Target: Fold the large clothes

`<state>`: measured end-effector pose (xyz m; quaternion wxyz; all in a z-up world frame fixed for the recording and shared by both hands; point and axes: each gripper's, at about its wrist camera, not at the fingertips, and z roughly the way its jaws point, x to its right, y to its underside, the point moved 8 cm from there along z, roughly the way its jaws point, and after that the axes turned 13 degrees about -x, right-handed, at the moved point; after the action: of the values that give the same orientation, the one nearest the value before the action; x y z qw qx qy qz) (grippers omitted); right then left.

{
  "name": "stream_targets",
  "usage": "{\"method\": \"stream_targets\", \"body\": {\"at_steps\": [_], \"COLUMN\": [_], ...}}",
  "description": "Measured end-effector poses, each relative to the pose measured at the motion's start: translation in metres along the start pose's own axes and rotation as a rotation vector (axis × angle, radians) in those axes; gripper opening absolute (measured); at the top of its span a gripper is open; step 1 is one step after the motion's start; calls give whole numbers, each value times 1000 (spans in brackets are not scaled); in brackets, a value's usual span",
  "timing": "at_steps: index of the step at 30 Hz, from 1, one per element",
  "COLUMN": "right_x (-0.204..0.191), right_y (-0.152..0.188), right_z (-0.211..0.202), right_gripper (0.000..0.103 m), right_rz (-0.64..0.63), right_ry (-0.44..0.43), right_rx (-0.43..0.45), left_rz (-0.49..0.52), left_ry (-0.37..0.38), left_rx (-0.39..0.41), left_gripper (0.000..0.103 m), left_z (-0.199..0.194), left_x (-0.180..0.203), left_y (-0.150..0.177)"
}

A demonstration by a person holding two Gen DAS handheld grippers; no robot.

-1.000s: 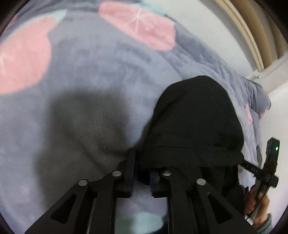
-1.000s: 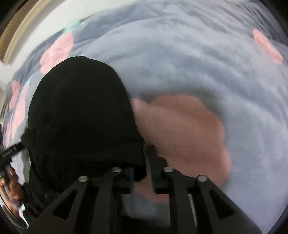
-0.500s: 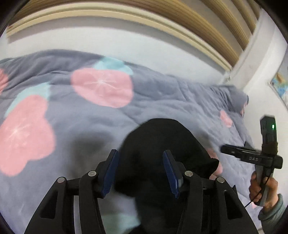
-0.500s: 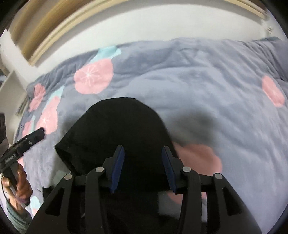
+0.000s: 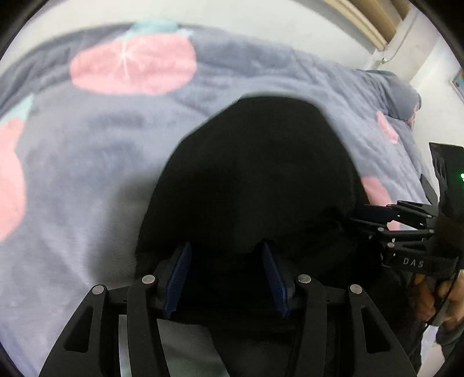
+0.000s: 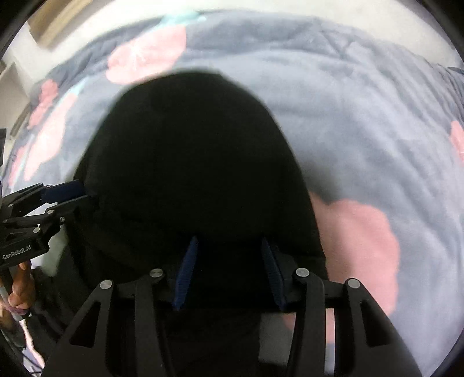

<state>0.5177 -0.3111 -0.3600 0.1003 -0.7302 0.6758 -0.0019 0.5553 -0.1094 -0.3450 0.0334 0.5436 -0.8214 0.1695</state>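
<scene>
A black garment [image 5: 255, 174] lies in a rounded, folded heap on a grey fleece blanket [image 5: 87, 174] printed with pink fruit. My left gripper [image 5: 225, 249] hovers over its near edge, open, blue pads apart and not pressing the cloth. In the right wrist view the same garment [image 6: 191, 162] fills the middle. My right gripper [image 6: 229, 242] is above its near edge with jaws opening; the cloth lies beneath the gap, not pinched. Each gripper also shows from the side in the other's view: the right gripper [image 5: 374, 214] and the left gripper [image 6: 66, 194] at the garment's flanks.
The blanket [image 6: 362, 130] covers the whole bed around the garment. A white wall [image 5: 261, 20] and wooden slats [image 5: 368, 23] stand behind the bed. A person's hand [image 5: 435, 295] holds the right handle; another hand [image 6: 20, 290] holds the left one.
Both grippers were shut on the garment's edge; they have let go, opened and lifted back. The garment now lies free on the blanket and more of the bed shows.
</scene>
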Motion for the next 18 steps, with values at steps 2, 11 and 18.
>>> {"method": "stream_targets", "body": {"at_steps": [2, 11, 18], "right_x": [6, 51, 56], "right_y": [8, 31, 24], "right_z": [-26, 36, 7], "right_gripper": [56, 63, 63], "right_rz": [10, 148, 107], "right_ry": [-12, -37, -80], "right_rx": [61, -62, -42], "left_rz": [6, -199, -170], "left_ry": [-7, 16, 29], "left_rx": [56, -65, 3], "left_gripper": [53, 63, 63], "left_z": [-24, 30, 0], "left_x": [0, -57, -55], "left_y": [3, 23, 25]}}
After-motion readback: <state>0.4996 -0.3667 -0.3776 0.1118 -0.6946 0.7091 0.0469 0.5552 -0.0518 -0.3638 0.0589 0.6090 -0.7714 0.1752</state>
